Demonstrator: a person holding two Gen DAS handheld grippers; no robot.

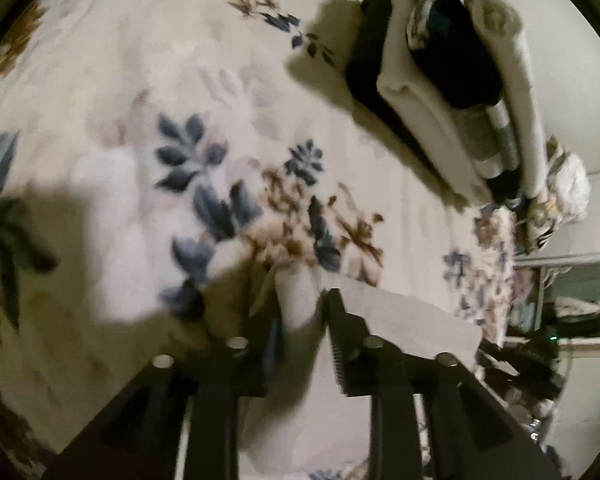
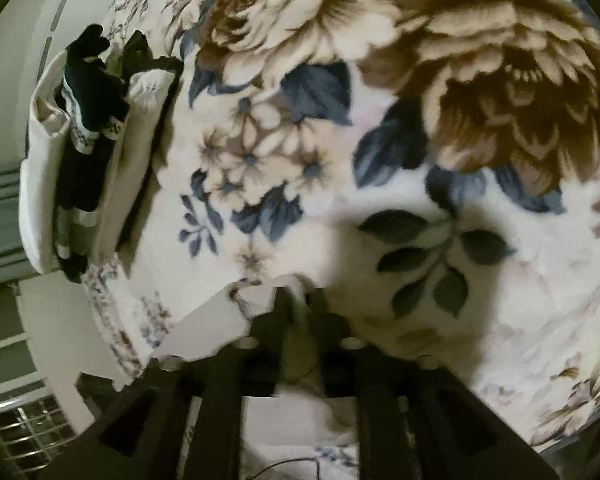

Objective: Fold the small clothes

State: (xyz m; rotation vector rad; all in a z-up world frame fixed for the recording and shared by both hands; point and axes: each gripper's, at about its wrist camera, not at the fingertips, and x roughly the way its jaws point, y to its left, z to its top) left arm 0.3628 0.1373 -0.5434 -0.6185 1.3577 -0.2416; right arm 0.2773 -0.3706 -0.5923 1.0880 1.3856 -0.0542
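Note:
I hold one small white cloth (image 1: 400,316) above a floral blanket (image 1: 148,92), stretched between both grippers. In the left wrist view my left gripper (image 1: 300,300) is shut on a bunched edge of the cloth, and the rest spreads flat to the right. In the right wrist view my right gripper (image 2: 298,300) is shut on the white cloth (image 2: 220,320), which hangs to the left and below the fingers. A stack of folded clothes (image 1: 452,92), white, black and striped, lies at the blanket's edge; it also shows in the right wrist view (image 2: 84,152).
The floral blanket (image 2: 340,140) covers the whole work surface. Beyond its edge stand a white wall, a shelf with clutter (image 1: 572,300) and a wire grid (image 2: 24,432). A crumpled floral item (image 1: 556,200) lies past the stack.

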